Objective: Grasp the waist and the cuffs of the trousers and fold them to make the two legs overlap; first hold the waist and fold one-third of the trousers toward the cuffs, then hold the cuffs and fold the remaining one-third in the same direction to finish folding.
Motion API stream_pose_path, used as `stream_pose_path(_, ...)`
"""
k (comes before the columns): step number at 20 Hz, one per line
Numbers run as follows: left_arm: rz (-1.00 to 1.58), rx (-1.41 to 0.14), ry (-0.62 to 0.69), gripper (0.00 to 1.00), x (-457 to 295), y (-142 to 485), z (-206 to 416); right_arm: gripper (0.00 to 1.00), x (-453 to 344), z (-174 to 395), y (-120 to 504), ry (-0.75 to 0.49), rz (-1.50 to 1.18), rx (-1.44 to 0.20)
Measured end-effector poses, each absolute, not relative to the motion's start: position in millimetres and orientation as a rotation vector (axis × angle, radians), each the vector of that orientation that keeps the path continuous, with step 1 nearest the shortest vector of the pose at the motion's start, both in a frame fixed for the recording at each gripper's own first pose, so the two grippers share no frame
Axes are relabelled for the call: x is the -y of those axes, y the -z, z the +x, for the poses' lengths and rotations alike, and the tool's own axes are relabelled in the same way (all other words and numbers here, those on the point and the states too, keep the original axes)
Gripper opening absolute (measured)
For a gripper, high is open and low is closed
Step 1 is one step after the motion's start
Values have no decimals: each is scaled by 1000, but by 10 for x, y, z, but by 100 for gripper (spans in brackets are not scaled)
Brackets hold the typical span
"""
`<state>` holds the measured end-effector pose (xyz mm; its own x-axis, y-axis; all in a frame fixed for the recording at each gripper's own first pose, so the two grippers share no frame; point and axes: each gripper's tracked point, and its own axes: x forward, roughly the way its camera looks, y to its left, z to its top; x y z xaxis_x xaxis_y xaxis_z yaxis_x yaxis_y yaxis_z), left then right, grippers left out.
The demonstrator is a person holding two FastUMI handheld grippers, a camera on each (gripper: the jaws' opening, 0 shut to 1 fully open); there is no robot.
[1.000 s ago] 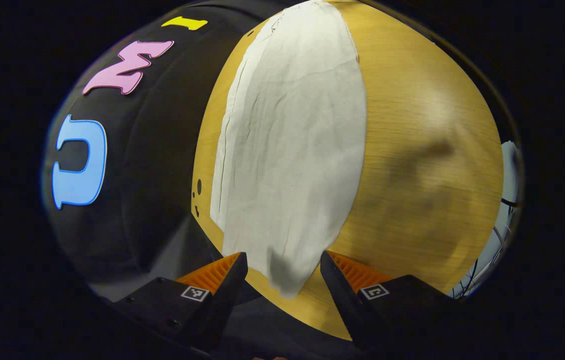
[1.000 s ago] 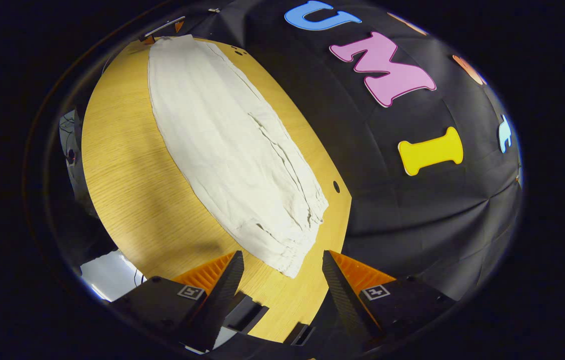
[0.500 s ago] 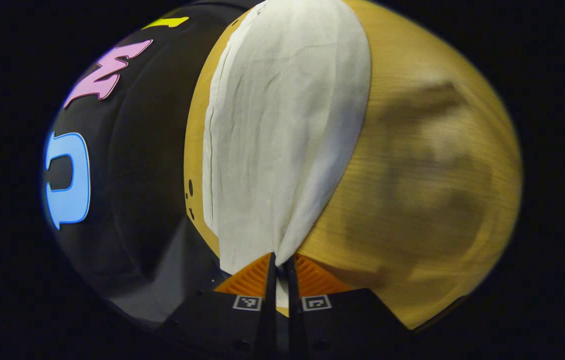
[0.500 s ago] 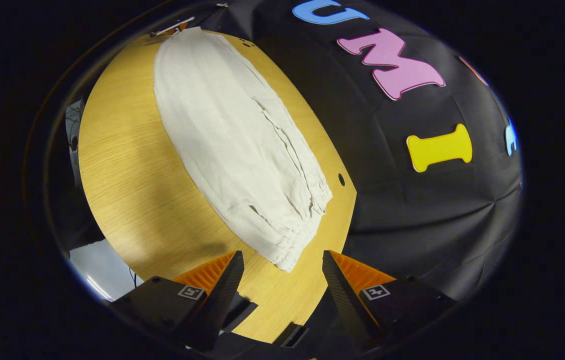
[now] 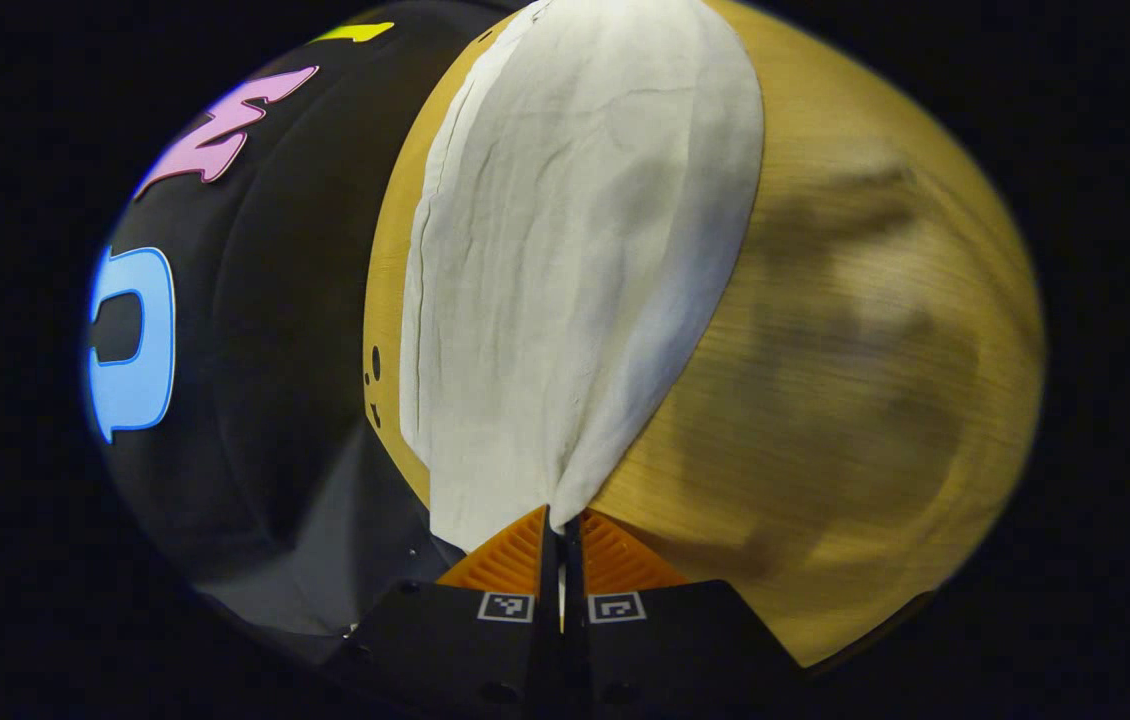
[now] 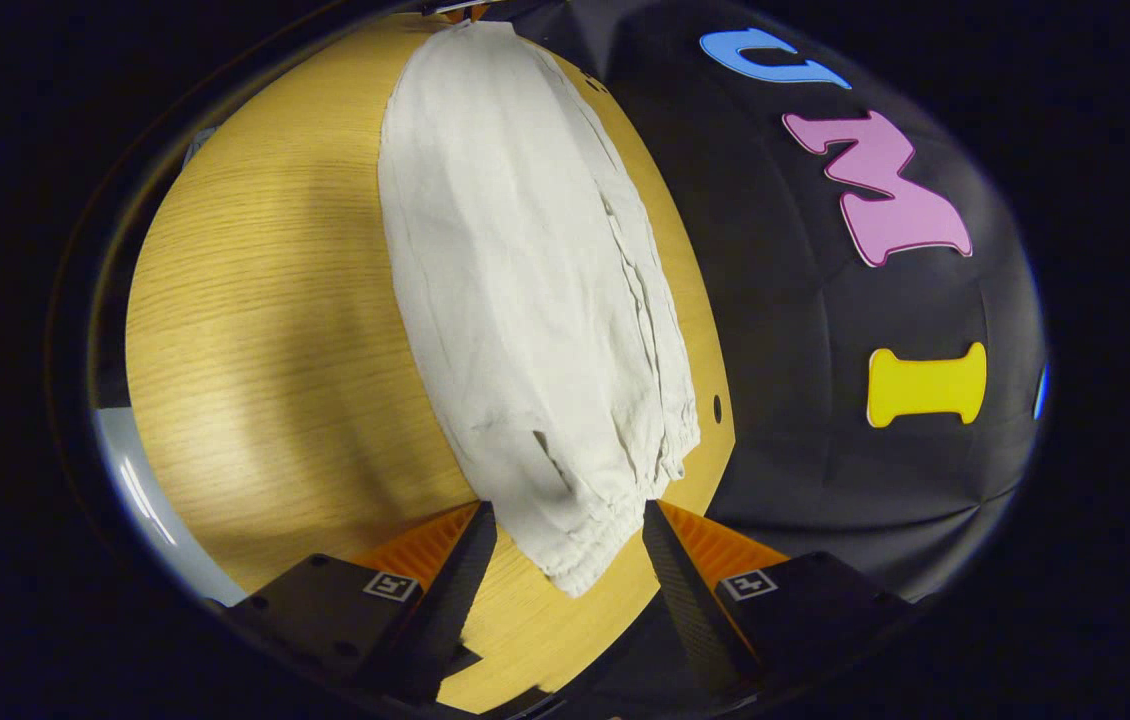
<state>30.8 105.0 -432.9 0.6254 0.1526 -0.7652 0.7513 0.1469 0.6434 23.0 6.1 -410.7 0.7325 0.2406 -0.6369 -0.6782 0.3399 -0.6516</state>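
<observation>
Trousers (image 5: 575,260) lie lengthwise on the wooden table (image 5: 855,330), running from the bottom centre to the top of the left gripper view. Your left claw (image 5: 559,520) is pressed together, pinching the near cloth edge. In the right gripper view your right claw (image 6: 565,520) is spread, with the gathered end of the trousers between its fingers, ungripped. Close too shallow there and you may catch one layer, so the legs skew. Lift one side early and the cloth could drag.
</observation>
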Motion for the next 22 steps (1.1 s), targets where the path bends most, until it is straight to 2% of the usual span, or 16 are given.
stream_pose_path(5,1385,-854,507,5,-1053,4327,309,89,-183,635,4161,-665,-1131,-416)
stream_pose_path(6,1381,-857,505,5,-1047,4335,308,88,-196,686,4204,-664,-1127,-425)
stream_pose_path(7,1375,-859,502,5,-1049,4326,300,81,-197,704,4269,-666,-1122,-448)
stream_pose_path(8,1359,-863,485,5,-1030,4324,270,64,-230,709,4379,-665,-1134,-475)
stream_pose_path(10,1341,-866,463,5,-1007,4329,265,13,-267,700,4361,-672,-1157,-496)
stream_pose_path(14,1255,-876,404,5,-972,4274,260,5,-225,745,4379,-644,-1111,-516)
stream_pose_path(15,1225,-869,383,2,-966,4239,278,5,-222,758,4303,-632,-1122,-490)
stream_pose_path(16,1201,-857,361,5,-969,4170,298,5,-202,773,4208,-612,-1128,-463)
stream_pose_path(22,1107,-821,273,5,-979,3880,470,5,-160,1102,3654,-483,-995,-395)
